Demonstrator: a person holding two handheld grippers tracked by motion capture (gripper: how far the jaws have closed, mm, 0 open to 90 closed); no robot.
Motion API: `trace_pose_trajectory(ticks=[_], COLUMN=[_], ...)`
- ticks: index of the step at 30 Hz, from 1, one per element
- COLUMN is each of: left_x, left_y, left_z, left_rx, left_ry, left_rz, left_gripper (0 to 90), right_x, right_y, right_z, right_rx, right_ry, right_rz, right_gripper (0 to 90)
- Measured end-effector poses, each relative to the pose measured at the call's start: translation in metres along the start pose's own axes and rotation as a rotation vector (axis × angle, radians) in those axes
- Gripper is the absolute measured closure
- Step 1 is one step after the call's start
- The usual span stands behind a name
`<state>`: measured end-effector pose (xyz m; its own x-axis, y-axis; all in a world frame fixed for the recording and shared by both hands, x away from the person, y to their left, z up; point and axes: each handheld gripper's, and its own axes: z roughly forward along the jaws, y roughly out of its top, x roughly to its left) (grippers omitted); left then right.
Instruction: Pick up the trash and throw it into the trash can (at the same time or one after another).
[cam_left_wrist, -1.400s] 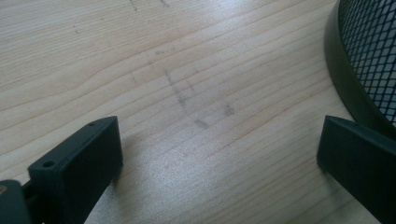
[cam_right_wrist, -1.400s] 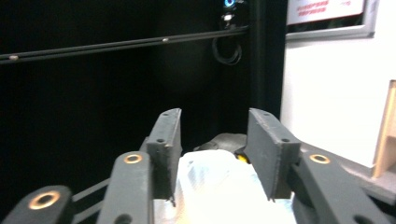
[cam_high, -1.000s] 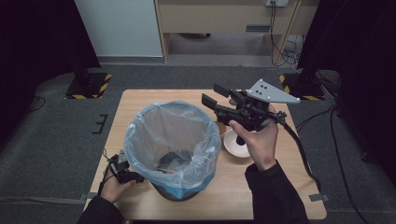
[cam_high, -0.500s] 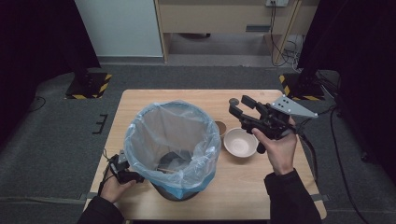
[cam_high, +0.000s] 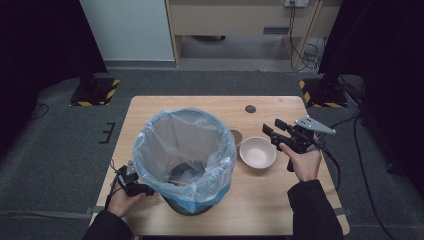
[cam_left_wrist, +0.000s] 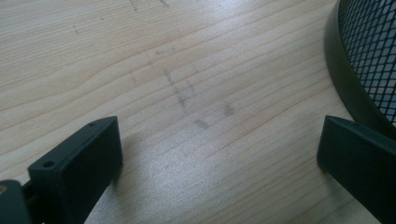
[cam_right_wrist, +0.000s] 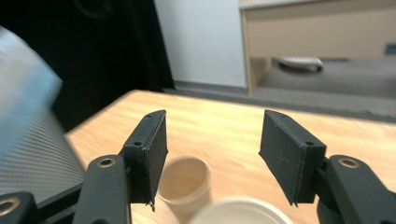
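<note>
A black mesh bin (cam_high: 185, 160) lined with a pale blue plastic bag stands on the wooden table (cam_high: 200, 107). To its right are a small brown paper cup (cam_high: 236, 136) and a white bowl (cam_high: 257, 152). My right gripper (cam_high: 274, 131) hovers just right of the bowl and points left, open and holding nothing. In the right gripper view its jaws (cam_right_wrist: 212, 140) frame the cup (cam_right_wrist: 184, 182) and the bowl's rim (cam_right_wrist: 238, 214). My left gripper (cam_high: 131, 182) rests low at the bin's left foot. It is open (cam_left_wrist: 219, 135) over bare wood, beside the bin's black base (cam_left_wrist: 359, 79).
A dark round spot (cam_high: 250, 108) marks the table's far side. Dark scraps lie at the bottom of the bin. The table's right edge is close behind my right hand (cam_high: 302, 162). Grey carpet and a wooden cabinet (cam_high: 240, 20) lie beyond the table.
My right gripper has moved right and down, from above the bin's right rim to beside the bowl. The left gripper has stayed where it was.
</note>
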<state>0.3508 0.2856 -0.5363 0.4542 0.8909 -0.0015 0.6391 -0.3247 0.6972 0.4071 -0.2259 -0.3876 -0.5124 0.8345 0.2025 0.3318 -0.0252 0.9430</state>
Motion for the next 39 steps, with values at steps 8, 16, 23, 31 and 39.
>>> trace_pose_trajectory(ticks=[8, 16, 23, 31, 39], left_x=[0.0, 0.0, -0.001, -0.001, -0.001], left_y=[0.0, 0.0, 0.0, 0.0, 0.0], left_z=[0.0, 0.0, 0.001, 0.0, 0.0], left_rx=[0.0, -0.001, -0.002, -0.002, -0.002], left_ry=[-0.001, -0.003, -0.003, -0.003, -0.003], left_rz=[0.001, 0.0, -0.002, -0.002, -0.002], left_gripper=[0.0, 0.0, 0.0, 0.0, 0.0], right_x=[-0.032, -0.056, -0.063, -0.063, -0.063], right_y=[-0.03, -0.054, -0.071, -0.084, -0.097], right_z=[0.012, 0.018, 0.028, 0.04, 0.048], right_rx=[0.076, 0.134, 0.19, 0.267, 0.361], right_ry=[-0.08, -0.145, -0.17, -0.182, -0.165], right_rz=[0.032, 0.06, 0.083, 0.065, 0.062], right_gripper=[42.5, 43.3, 46.9, 49.4, 53.6])
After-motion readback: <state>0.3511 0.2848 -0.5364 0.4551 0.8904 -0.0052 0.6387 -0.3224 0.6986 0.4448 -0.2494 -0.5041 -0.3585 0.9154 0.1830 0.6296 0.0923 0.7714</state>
